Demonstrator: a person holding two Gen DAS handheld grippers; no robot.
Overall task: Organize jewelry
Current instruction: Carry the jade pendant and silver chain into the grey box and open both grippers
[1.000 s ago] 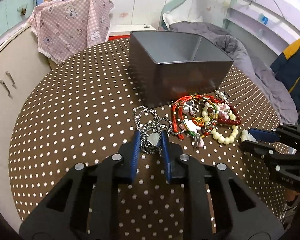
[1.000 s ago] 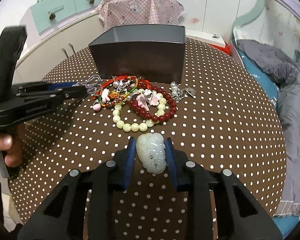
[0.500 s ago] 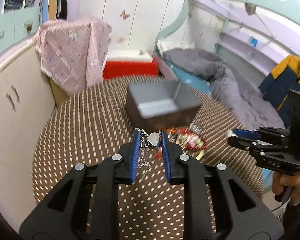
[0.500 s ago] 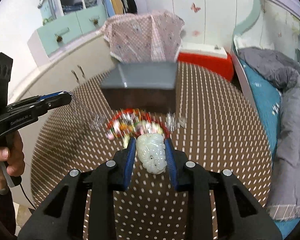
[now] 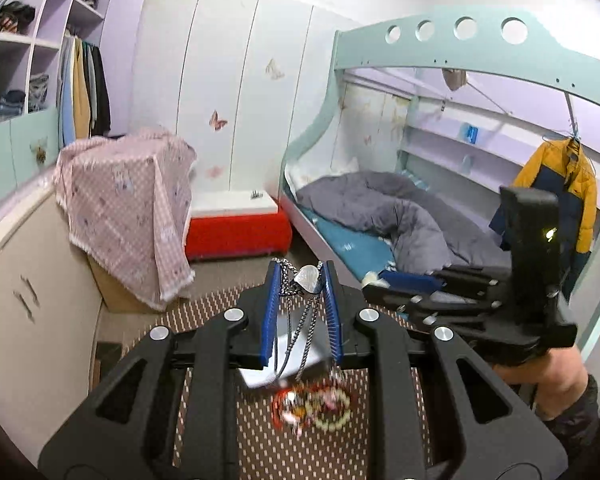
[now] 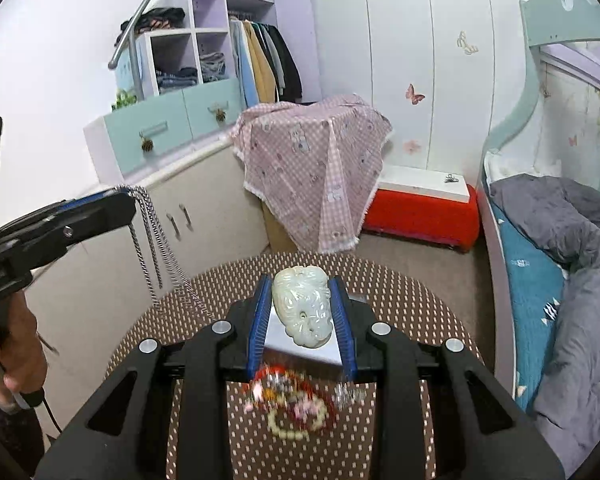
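Note:
My left gripper (image 5: pixel 302 276) is shut on a silver chain necklace (image 5: pixel 306 278) by its heart pendant; the chain hangs below, well above the table. From the right wrist view the same chain (image 6: pixel 152 240) dangles from the left gripper (image 6: pixel 116 204). My right gripper (image 6: pixel 302 292) is shut on a pale green jade pendant (image 6: pixel 302 308). Far below lie a blurred pile of bead bracelets (image 6: pixel 296 404) and the grey box (image 6: pixel 304 346), partly hidden behind the fingers. The right gripper (image 5: pixel 374 278) shows at the right of the left wrist view.
The round brown polka-dot table (image 6: pixel 400 304) is below. A pink checked cloth (image 6: pixel 312 172) covers something beyond it, beside a red bench (image 6: pixel 420 216), beige cabinets (image 6: pixel 204 220) and a bed with a grey duvet (image 5: pixel 400 212). A person's hand (image 6: pixel 12 356) holds the left gripper's handle.
Both grippers rose high above the table, each carrying its piece; the chain lifted clear of the pile. The views now tilt up toward the room, and the table looks small and blurred.

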